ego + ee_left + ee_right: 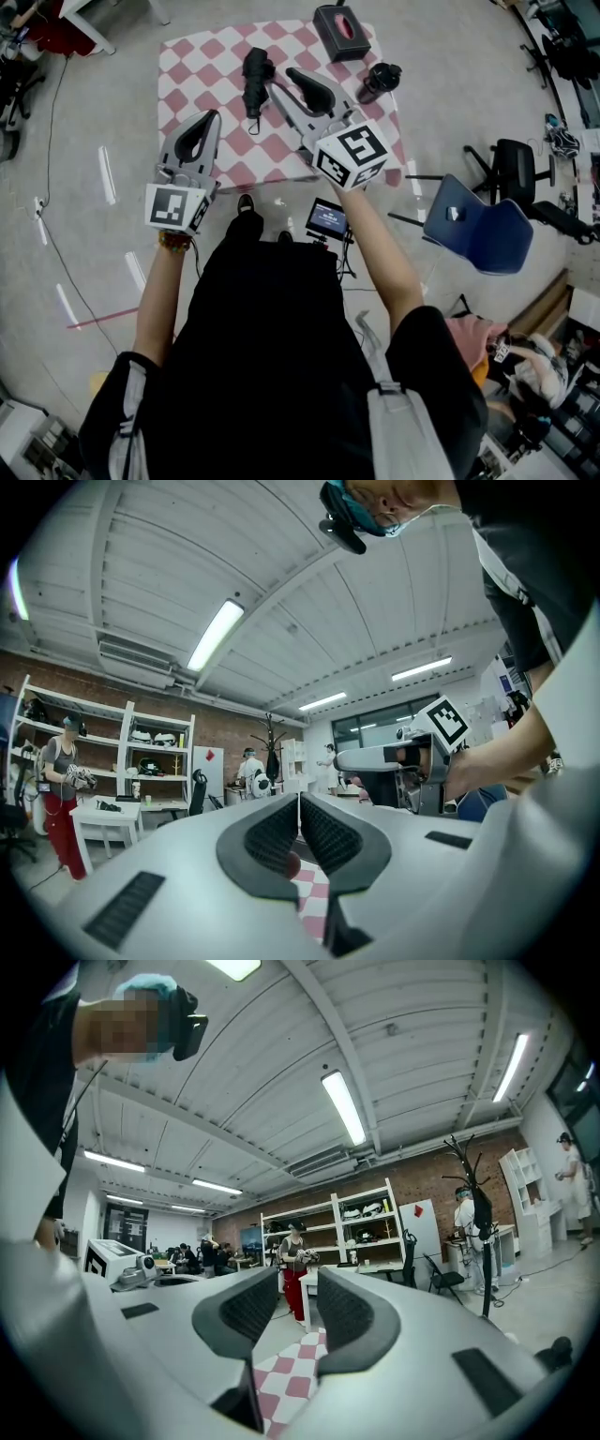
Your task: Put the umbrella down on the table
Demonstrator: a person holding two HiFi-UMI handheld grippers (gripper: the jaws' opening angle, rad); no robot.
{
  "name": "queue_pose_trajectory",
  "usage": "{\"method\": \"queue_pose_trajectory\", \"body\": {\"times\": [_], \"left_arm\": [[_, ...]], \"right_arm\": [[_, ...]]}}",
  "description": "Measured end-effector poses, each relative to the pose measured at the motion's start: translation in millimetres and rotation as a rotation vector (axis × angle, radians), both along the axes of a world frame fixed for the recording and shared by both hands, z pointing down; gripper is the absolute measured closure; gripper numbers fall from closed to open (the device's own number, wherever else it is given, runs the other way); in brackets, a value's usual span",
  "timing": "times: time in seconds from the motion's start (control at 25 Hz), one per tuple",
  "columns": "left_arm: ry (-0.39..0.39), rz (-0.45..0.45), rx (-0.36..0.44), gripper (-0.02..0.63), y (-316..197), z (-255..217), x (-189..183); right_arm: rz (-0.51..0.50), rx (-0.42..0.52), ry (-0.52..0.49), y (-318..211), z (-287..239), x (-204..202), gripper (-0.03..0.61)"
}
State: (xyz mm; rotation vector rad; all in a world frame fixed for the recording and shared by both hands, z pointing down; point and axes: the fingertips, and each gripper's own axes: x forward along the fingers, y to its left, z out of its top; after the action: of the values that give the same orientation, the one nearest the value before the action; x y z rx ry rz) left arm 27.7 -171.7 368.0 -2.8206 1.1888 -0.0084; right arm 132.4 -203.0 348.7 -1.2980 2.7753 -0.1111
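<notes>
The person stands at the near edge of the checked worktop (192,70) with both bare forearms stretched forward, each hand holding its tool about level.

The left gripper (210,117) points straight ahead over the near left part of the cloth. Its fingers (272,832) are clenched tip to tip with nothing between them.

The right gripper (279,80) reaches farther out and angles across toward the left. Its fingers (352,1312) stand released, with a clear gap between them; only the checked cloth and the room beyond show through it.

The folded black umbrella (254,77) lies flat on the worktop, just beside the right fingers' tips on their left and ahead of the left fingers, gripped by neither. A dark tissue box (339,31) sits beyond the right fingers, and a black cup (379,82) stands off to their right.
</notes>
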Motion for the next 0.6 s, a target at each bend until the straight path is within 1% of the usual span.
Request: {"method": "queue_pose_trajectory", "body": {"times": [0.12,0.24,0.48,0.6], "left_arm": [[0.0,-0.002,0.003,0.597,0.7,-0.7,0.1],[0.0,-0.004,0.001,0.597,2.5,0.4,0.5],[0.005,0.0,0.002,0.597,1.8,2.5,2.5],[0.009,0.001,0.006,0.597,2.7,1.2,2.6]], "right_arm": [[0.007,0.032,0.004,5.3,-3.2,1.5,0.449],[0.008,0.067,0.028,11.9,-3.8,1.7,0.462],[0.019,0.111,0.077,18.7,-0.8,3.0,0.489],[0.022,0.122,0.083,23.6,0.3,4.4,0.498]]}}
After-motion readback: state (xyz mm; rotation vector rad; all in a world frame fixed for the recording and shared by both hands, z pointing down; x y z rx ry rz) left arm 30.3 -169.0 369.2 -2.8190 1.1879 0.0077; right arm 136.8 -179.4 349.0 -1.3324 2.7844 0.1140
